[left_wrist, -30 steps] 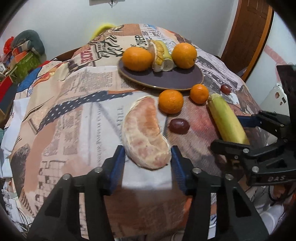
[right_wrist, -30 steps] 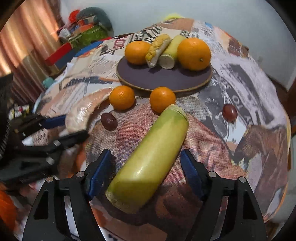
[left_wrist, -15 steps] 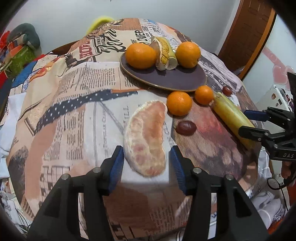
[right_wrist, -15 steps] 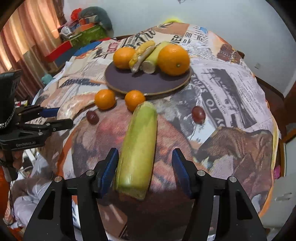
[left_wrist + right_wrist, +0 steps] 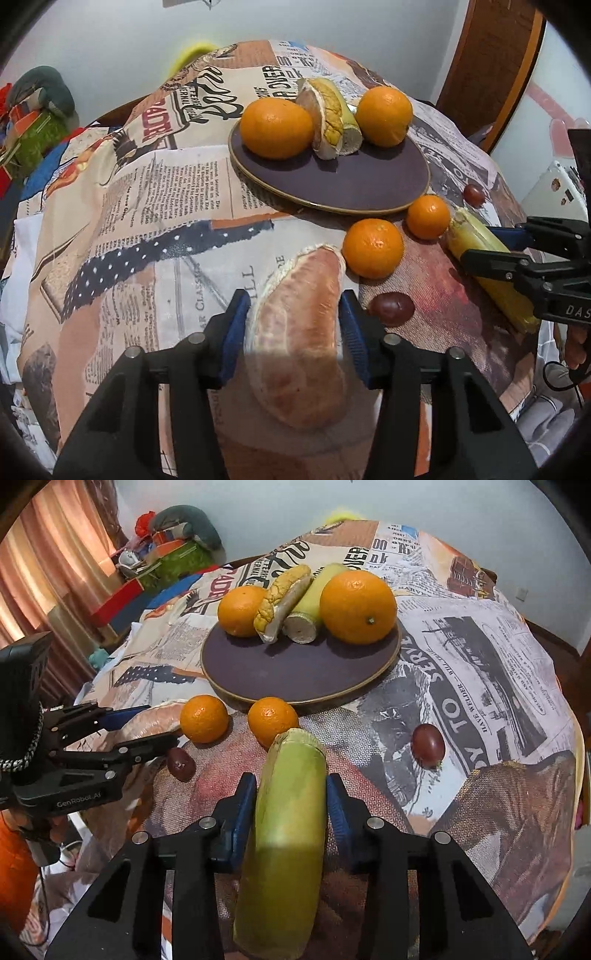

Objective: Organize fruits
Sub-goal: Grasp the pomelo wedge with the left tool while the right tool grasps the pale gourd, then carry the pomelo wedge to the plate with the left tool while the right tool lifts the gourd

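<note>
Two fruits are gripped at once. A peeled pomelo segment is clamped between the blue pads of the left claw at the near part of the counter, which is covered by a newspaper-print cloth. A pale green corn cob is pinched lengthwise by the right claw, whose jaws have just been closing onto it; its far end is seen almost touching a small orange. A second small orange lies just beside the first, and a dark grape is found between the two held fruits. Another grape rests apart, to the right in the right wrist view. Behind these a dark round plate is set, on which two larger oranges are placed with a pomelo wedge and a short corn piece between them.
</note>
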A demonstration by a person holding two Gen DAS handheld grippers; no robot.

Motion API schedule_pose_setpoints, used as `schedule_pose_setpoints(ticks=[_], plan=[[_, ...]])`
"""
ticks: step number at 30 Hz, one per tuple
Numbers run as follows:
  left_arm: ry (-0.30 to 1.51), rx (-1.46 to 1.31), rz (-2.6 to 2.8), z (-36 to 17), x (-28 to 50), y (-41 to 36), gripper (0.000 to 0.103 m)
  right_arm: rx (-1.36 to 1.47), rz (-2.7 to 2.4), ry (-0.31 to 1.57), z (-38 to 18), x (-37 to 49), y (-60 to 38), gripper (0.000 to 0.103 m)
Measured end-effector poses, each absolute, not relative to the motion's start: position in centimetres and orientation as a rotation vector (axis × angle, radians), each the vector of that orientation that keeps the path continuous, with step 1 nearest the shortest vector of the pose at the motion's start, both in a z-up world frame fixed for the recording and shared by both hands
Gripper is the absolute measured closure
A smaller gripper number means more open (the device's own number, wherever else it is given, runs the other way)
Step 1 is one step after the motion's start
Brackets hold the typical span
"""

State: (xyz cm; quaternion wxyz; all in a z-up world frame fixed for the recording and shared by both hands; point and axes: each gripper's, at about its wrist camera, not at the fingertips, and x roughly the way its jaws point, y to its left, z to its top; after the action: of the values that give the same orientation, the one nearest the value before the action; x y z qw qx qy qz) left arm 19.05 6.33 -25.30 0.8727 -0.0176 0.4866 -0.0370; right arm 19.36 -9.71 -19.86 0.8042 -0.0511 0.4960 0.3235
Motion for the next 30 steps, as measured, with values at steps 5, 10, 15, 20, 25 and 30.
schedule_pose_setpoints(ticks=[5,10,15,20,25,30], plan=[[1.009,-0.012,-0.065,-24.8,18.8,6.0,0.057,-0.097,0.692,1.036,-18.9,19.1,-10.4,0.068],[0.964,-0.050,-0.050,-23.1,18.0,6.3,0.057,-0.076,0.689,0.983,-17.1,18.9,-11.3,0.069],[0.879,-0.063,-0.038,-20.1,17.2,6.4,0.059,-0.064,0.682,0.911,-14.7,18.4,-12.0,0.070],[0.813,-0.072,-0.047,-17.7,17.1,6.1,0.062,-0.070,0.672,0.861,-13.3,18.4,-12.2,0.071],[0.775,-0.089,-0.064,-16.4,17.6,6.0,0.063,-0.061,0.666,0.832,-12.4,19.1,-12.3,0.071],[0.756,-0.089,-0.082,-15.7,18.3,5.6,0.064,-0.049,0.655,0.797,-11.4,19.6,-12.6,0.071]])
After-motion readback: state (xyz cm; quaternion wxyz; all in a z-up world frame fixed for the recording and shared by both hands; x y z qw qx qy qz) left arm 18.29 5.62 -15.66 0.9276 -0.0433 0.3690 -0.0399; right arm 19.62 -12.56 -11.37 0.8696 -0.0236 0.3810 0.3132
